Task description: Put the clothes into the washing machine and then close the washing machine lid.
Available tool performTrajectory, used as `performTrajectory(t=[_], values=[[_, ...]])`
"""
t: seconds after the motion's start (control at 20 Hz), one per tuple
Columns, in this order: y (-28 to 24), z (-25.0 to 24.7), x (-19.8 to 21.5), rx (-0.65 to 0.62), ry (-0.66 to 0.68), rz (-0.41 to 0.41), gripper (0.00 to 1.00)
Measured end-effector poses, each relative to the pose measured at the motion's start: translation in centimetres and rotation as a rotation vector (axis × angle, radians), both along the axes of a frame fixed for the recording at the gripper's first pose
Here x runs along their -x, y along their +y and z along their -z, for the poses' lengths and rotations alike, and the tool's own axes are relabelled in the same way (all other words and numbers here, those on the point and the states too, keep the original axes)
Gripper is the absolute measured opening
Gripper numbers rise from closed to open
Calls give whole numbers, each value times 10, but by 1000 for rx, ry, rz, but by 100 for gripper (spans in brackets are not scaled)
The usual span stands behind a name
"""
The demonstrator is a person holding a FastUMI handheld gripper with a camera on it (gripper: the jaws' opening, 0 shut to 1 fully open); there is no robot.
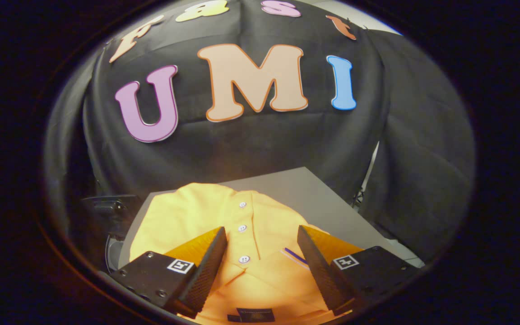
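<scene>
While the tongs [262, 253] hang spread apart above the collar of the yellow shirt [224, 216], it lies ungrasped on the desk [314, 194], spread toward its near edge; loading and lid-closing both remain.

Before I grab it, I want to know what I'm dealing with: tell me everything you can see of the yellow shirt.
The shirt is a bright yellow polo of soft knit-looking cloth, lying folded and flat on a grey table. Its placket runs down the middle with three pale buttons, and the collar end with a dark neck label lies nearest the gripper. A thin blue stripe shows by one finger. The gripper is open, its fingers spread over the placket on either side; whether they touch the cloth I cannot tell.
</scene>
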State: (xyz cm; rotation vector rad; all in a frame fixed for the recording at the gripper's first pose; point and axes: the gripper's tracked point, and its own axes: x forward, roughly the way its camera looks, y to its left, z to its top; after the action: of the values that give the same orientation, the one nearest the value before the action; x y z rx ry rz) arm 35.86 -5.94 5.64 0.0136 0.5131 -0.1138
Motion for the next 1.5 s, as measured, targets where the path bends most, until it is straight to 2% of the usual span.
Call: performTrajectory(t=[0.15, 0.25, 0.35, 0.45, 0.55, 0.8, 1.05, 1.25, 1.5], values=[[-2, 18, 7, 66, 84, -1, 88], [4, 15, 5, -7, 53, -8, 62], [8, 9, 9, -146, -1, 56, 35], [8, 0, 10, -198, -28, 65, 28], [10, -10, 12, -161, -47, 35, 20], [48, -73, 39, -197, -158, 2, 19], [92, -112, 58, -198, -222, -56, 19], [147, -118, 60, -260, -244, -121, 19], [216, -96, 53, -322, -219, -187, 19]])
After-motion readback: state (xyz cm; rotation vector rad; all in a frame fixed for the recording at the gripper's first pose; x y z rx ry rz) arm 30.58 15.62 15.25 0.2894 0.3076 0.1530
